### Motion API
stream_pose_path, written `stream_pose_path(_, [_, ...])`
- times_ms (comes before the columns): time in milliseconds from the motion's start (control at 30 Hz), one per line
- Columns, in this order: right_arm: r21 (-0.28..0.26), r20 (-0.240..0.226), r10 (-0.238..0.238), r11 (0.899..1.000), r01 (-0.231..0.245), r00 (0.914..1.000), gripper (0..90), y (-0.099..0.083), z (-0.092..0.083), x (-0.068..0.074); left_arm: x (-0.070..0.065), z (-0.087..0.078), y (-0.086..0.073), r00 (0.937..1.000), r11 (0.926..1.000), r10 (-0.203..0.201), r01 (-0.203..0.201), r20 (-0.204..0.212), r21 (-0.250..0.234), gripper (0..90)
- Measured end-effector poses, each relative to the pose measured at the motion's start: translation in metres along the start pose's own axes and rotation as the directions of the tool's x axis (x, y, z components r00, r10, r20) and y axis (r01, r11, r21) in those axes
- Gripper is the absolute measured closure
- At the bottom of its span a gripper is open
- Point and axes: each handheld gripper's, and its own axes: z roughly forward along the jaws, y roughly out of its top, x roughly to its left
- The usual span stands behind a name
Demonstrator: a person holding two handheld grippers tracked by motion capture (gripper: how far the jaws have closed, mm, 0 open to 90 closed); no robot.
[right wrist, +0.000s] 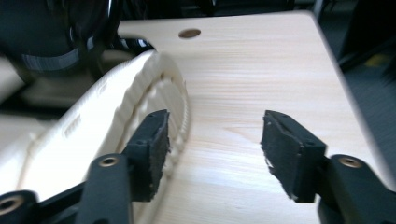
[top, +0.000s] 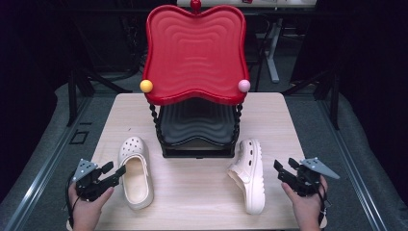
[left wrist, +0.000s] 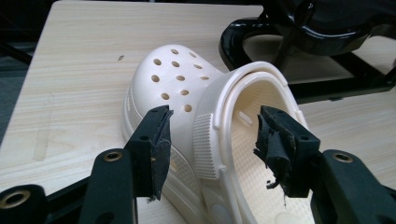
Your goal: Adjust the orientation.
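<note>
Two cream clogs lie on the wooden table (top: 192,202). The left clog (top: 134,171) stands upright, its holed toe pointing away. My left gripper (top: 115,168) is at that clog's heel end. In the left gripper view the left gripper (left wrist: 215,126) is open and straddles the left clog's (left wrist: 182,88) side wall and strap, with one jaw outside and one over the opening. The right clog (top: 250,175) lies tipped on its side. My right gripper (top: 284,166) is just right of it. In the right gripper view the right gripper (right wrist: 215,121) is open over bare wood, beside the right clog's sole (right wrist: 93,135).
A two-tier rack stands mid-table behind the clogs, with a red wavy tray (top: 195,53) on top and a black tray (top: 197,125) below. A yellow ball (top: 146,85) and a pink ball (top: 244,85) sit at the red tray's front corners. Dark floor surrounds the table.
</note>
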Motion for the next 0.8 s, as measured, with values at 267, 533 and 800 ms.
stream_pose_path(267, [0.044,0.009,-0.082,0.996,0.082,0.9966,53.6,-0.001,0.005,0.017,-0.008,0.000,0.000,0.9997,0.9997,0.021,-0.020,0.012,-0.012,47.1])
stream_pose_path(533, [0.001,0.010,-0.052,0.999,0.052,0.9986,52.1,-0.004,0.004,0.010,-0.018,0.002,-0.001,0.9956,0.9964,0.085,-0.085,-0.039,-0.005,49.7])
stream_pose_path(800, [-0.017,0.026,-0.034,0.999,0.035,0.9991,51.2,-0.004,0.005,0.007,-0.030,0.015,0.000,0.9748,0.9826,0.186,-0.183,-0.124,0.035,52.7])
